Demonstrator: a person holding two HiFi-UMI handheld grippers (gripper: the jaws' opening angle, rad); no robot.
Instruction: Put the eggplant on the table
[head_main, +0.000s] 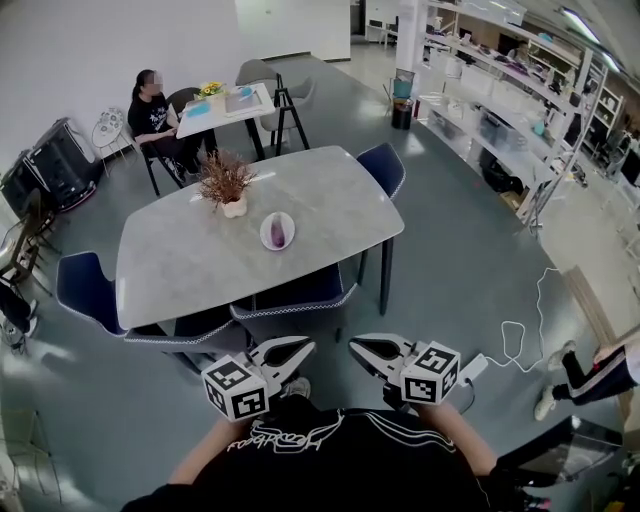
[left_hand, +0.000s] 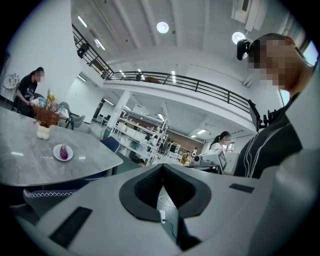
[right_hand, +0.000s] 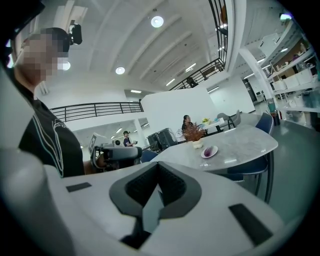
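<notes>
A small purple eggplant lies on a white plate in the middle of the grey marble table. Both grippers hang well short of the table, close to the person's chest. The left gripper and the right gripper are shut and empty, with their tips turned toward each other. In the left gripper view the eggplant shows far off to the left of the shut jaws. The right gripper view has the eggplant far off to the right of its shut jaws.
A pot of dried plants stands on the table behind the plate. Blue chairs are tucked in along the near edge and at both ends. A person sits at a small far table. Shelving lines the right side. A white cable lies on the floor.
</notes>
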